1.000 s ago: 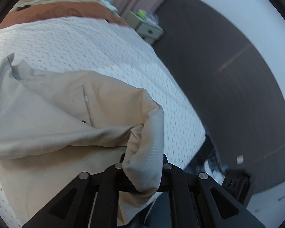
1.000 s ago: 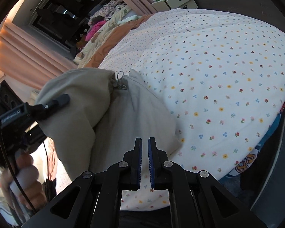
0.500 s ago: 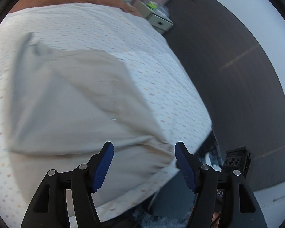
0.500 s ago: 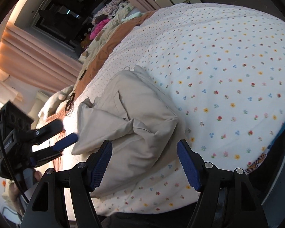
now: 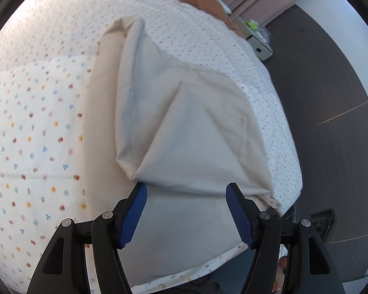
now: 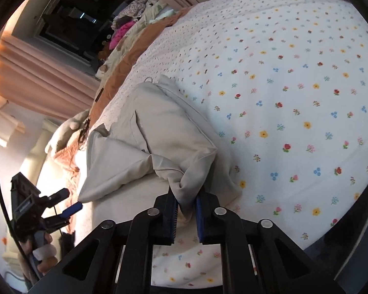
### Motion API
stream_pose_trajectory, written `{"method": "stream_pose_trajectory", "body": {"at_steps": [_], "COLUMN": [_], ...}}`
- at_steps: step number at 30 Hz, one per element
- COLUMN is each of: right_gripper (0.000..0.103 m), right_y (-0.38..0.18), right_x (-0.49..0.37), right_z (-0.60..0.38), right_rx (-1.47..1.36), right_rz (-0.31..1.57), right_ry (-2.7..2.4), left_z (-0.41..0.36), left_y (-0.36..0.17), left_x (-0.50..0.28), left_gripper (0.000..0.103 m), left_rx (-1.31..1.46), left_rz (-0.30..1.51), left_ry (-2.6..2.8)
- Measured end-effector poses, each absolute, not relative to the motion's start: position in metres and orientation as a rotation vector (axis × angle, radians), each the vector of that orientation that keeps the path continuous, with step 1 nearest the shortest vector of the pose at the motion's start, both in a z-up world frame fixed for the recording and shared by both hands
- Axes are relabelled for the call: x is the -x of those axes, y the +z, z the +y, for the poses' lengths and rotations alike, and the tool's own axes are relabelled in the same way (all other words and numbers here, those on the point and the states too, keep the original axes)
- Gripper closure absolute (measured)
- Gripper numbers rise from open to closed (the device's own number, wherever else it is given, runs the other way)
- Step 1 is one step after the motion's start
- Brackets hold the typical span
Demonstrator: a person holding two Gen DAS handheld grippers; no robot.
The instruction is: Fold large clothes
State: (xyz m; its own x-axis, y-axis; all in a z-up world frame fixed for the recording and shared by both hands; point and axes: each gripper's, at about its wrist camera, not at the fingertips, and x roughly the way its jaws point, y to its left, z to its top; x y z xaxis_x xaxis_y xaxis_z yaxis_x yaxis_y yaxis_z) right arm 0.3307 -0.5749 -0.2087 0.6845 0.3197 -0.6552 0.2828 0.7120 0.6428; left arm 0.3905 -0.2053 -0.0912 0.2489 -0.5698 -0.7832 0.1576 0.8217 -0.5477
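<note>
Flowered bedding covers the bed (image 6: pixel 294 78) where a beige garment (image 5: pixel 184 127) lies half-folded near its foot edge, soft, light and limp, best taken at corners: the right tool (image 6: pixel 186 210) is closing on a bunched corner, the left tool (image 5: pixel 186 210) hovers wide, empty.

Black fingers (image 5: pixel 132 213); blue ribbed pads (image 6: pixel 173 216)
</note>
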Motion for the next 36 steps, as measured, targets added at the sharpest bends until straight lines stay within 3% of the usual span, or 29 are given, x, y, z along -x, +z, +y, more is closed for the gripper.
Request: {"method": "stream_pose_trajectory", "body": {"at_steps": [8,9,11,13,17,21,32,33,35,36], "right_gripper": [0.093,0.093,0.093,0.091,0.079,0.061,0.06,0.06,0.06,0.06], "right_y": [-0.214,-0.214,-0.212,-0.209,-0.205,-0.197,-0.182,-0.182,-0.182,-0.182], "right_x": [-0.317,-0.317,-0.317,-0.316,-0.316,-0.315,-0.314,-0.315,-0.317,-0.319], "right_z": [-0.575,-0.575,-0.576,-0.575,-0.578,-0.587,-0.61,-0.611,-0.612,-0.611], "right_rx": [-0.812,-0.81,-0.803,-0.799,-0.783,-0.759,-0.754,-0.751,-0.744,-0.739], "right_rz": [0.842,0.843,0.849,0.857,0.876,0.858,0.813,0.814,0.816,0.817], "right_ry": [0.02,0.029,0.042,0.055,0.022,-0.011,-0.054,-0.056,-0.056,-0.055], "left_z": [-0.211,-0.212,-0.219,-0.227,-0.243,-0.261,-0.33,-0.336,-0.34,-0.338], "left_y": [-0.116,-0.115,-0.113,-0.104,-0.08,-0.06,-0.03,-0.028,-0.026,-0.026], "left_x": [-0.407,-0.411,-0.419,-0.427,-0.438,-0.45,-0.492,-0.494,-0.494,-0.494], "left_gripper": [0.036,0.04,0.081,0.092,0.097,0.097,0.095,0.091,0.059,0.049], "left_rx": [0.463,0.469,0.459,0.454,0.424,0.414,0.319,0.311,0.34,0.371], "left_rz": [1.227,1.217,1.222,1.204,1.12,1.078,1.052,1.049,1.035,1.022], "left_ry": [-0.492,-0.492,-0.489,-0.495,-0.549,-0.592,-0.713,-0.73,-0.796,-0.829]}}
